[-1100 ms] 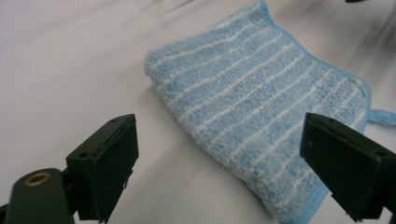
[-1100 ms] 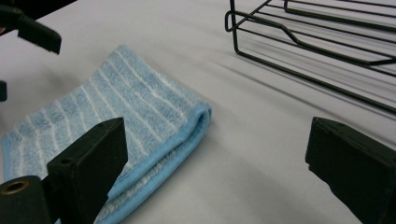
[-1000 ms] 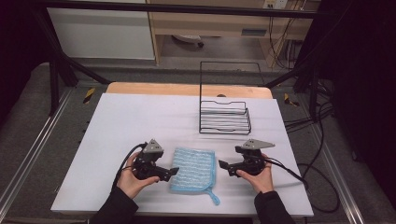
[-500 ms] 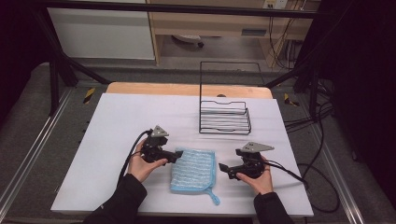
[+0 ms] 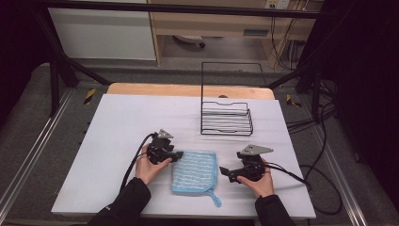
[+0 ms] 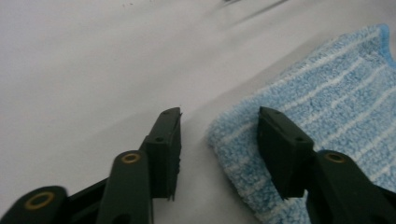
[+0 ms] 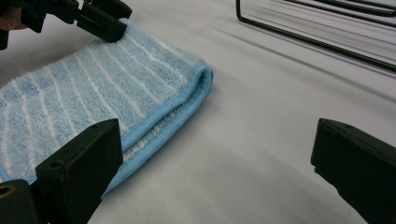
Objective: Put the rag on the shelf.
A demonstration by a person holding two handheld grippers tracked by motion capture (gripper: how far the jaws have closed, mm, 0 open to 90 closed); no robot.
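Blue towel cut off by right frame edge

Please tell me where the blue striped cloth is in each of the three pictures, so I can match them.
High view: blue striped cloth lies low and centre, on the white table between both hands.
Left gripper view: right side, its corner between the jaws.
Right gripper view: left half.
Shared landmark: left claw at the cloth's corner, upper left in the right gripper view.

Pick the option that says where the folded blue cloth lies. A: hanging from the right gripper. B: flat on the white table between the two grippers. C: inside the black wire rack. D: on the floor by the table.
B: the blue cloth lies flat on the white table, with the left gripper at its far left corner and the right gripper just off its right edge.
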